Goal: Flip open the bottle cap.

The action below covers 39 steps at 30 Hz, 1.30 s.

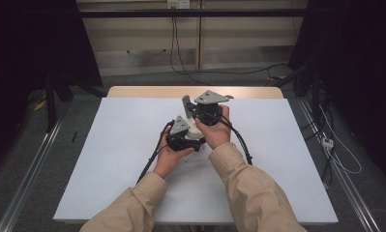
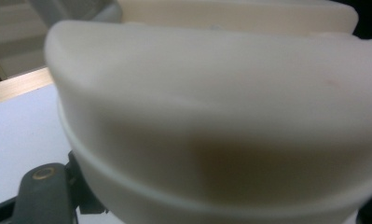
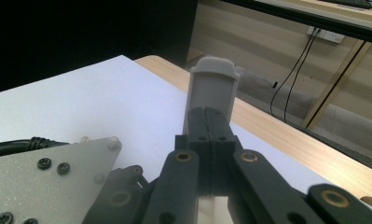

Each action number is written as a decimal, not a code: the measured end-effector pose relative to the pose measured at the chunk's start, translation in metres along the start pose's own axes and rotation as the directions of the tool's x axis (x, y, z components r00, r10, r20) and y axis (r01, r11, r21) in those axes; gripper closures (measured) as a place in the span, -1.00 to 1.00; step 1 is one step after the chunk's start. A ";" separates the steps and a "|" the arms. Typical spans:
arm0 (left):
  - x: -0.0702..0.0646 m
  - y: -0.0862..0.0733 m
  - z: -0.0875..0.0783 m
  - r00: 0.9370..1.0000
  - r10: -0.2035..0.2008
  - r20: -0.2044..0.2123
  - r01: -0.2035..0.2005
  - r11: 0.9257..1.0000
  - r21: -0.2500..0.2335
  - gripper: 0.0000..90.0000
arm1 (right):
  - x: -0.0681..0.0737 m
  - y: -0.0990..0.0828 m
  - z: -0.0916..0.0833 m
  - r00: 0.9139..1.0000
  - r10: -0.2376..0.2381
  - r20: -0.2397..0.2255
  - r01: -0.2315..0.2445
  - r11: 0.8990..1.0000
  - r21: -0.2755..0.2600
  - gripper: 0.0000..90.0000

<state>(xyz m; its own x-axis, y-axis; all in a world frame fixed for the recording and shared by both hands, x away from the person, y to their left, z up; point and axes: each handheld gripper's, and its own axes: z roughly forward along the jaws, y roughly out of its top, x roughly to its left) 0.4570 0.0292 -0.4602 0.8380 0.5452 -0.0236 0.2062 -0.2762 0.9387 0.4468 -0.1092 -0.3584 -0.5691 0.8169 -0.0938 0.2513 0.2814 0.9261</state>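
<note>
Jaws of the right gripper (image 3: 210,126) are pressing tight together, clamping the lower edge of a grey flat piece (image 3: 212,91) that is standing upright above them, over the white worktop (image 1: 118,145). Jaws of the left gripper (image 1: 193,140) are clenching on a cream-white rounded part (image 2: 221,126), which is sitting right against that gripper's camera and lying between the two hands near the middle of the worktop, just beside the right gripper.

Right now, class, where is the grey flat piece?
In the right gripper view the grey piece stands upright, pinched at its lower end by the right gripper; in the high view it is over the table centre, far side.
</note>
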 end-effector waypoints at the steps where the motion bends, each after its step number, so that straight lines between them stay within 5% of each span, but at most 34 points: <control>1: 0.000 0.000 0.000 1.000 0.000 0.000 0.000 1.000 0.000 -0.58 | 0.000 0.000 0.000 1.000 0.001 0.000 -0.001 1.000 -0.001 1.00; 39: 0.000 0.000 0.000 1.000 -0.003 0.002 0.003 1.000 0.000 -0.58 | -0.003 -0.004 0.015 1.000 0.007 -0.003 -0.007 1.000 0.005 1.00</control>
<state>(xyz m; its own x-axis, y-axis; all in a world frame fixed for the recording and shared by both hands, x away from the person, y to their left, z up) 0.4571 0.0291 -0.4604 0.8386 0.5440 -0.0274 0.2087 -0.2746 0.9386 0.4588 -0.1052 -0.3671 -0.5694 0.8175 -0.0868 0.2592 0.2788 0.9247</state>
